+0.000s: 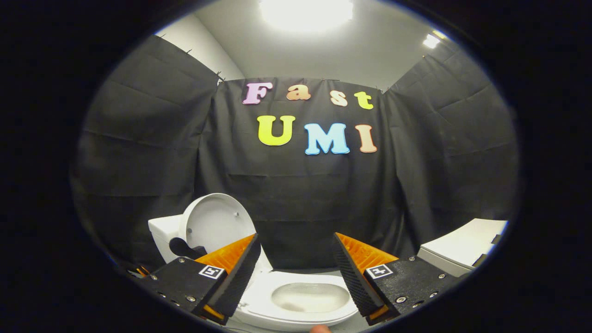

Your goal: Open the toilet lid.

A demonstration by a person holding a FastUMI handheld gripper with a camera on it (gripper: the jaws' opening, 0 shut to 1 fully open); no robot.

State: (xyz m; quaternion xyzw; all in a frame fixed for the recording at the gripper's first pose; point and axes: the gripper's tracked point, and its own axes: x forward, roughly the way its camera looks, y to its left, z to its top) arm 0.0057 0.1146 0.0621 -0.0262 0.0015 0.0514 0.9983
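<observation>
Gripper view: gripper (pixel 296 254) spread, toilet lid (pixel 217 224) seemingly upright.

Rides on the gripper (pixel 296 259), looking forward along its two spread fingers (pixel 240 273) at the lower middle of the frame. Sits close above the toilet (pixel 296 300) (bowl low centre, raised lid (pixel 217 224) lower left), aimed level at the black cloth wall (pixel 296 194), with ceiling light (pixel 305 11) along the top.
</observation>
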